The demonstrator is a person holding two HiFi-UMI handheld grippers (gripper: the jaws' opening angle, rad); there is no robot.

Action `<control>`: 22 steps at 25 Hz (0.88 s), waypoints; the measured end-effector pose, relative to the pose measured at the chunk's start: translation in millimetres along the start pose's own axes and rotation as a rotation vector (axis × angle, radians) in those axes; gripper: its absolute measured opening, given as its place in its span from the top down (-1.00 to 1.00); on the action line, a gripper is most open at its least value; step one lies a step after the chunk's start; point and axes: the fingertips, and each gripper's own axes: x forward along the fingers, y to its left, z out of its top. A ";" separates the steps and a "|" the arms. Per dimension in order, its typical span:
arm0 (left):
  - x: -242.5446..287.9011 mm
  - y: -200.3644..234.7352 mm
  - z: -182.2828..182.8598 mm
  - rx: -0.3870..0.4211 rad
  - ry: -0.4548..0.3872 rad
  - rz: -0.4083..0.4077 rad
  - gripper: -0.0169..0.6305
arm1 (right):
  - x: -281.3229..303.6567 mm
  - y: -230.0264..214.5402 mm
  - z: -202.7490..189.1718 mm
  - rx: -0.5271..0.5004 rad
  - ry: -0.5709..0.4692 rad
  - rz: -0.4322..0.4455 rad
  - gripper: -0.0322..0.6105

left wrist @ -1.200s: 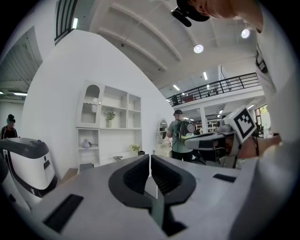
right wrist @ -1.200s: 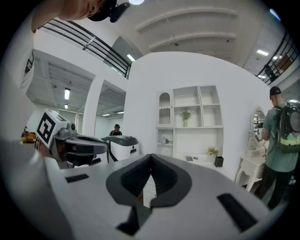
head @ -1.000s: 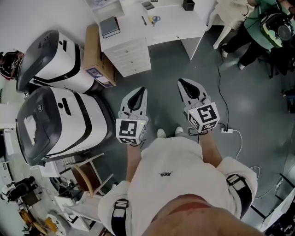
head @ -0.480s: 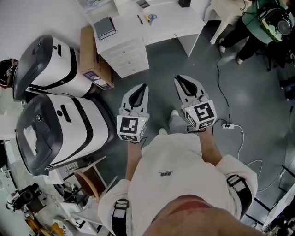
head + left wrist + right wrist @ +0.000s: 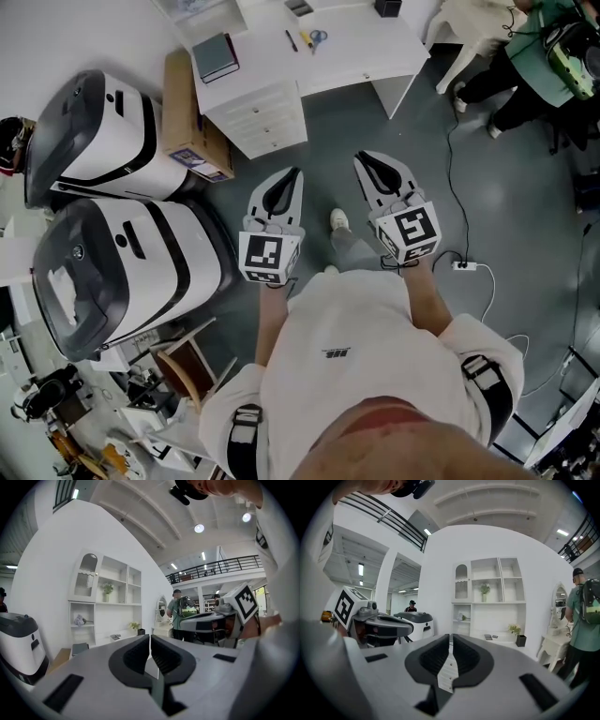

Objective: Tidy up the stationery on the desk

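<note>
The white desk (image 5: 352, 56) stands ahead across the grey floor. On it lie a dark book (image 5: 217, 58), a pen (image 5: 292, 40), blue-handled scissors (image 5: 315, 37) and a black pen cup (image 5: 385, 7). My left gripper (image 5: 290, 177) and right gripper (image 5: 365, 160) are held side by side at waist height, well short of the desk, both pointing at it. Both are shut with nothing between the jaws. The left gripper view shows its shut jaws, the book (image 5: 79, 648) and the cup (image 5: 141, 631) far off. The right gripper view shows the cup (image 5: 521, 640) on the desk (image 5: 499, 641).
Two large white-and-black machines (image 5: 112, 272) stand at the left, with a cardboard box (image 5: 187, 112) beside the desk's drawer unit (image 5: 267, 112). A cable and power strip (image 5: 464, 265) lie on the floor at the right. A person in green (image 5: 534, 56) stands at the upper right by a white chair.
The person holding the grippers has stepped toward the desk; a white shoe now shows ahead between the grippers. Both grippers stay shut and side by side.
</note>
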 end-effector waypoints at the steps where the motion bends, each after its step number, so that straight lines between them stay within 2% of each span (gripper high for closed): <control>1: 7.8 4.9 1.1 0.000 -0.001 0.005 0.95 | 7.4 -5.9 0.4 0.002 0.001 0.005 0.89; 15: 129.0 55.9 14.0 -0.029 0.010 0.051 0.95 | 101.9 -102.7 9.1 0.016 0.005 0.073 0.89; 22: 170.4 71.0 16.3 -0.056 0.013 0.068 0.95 | 134.8 -138.7 6.9 0.030 0.014 0.099 0.89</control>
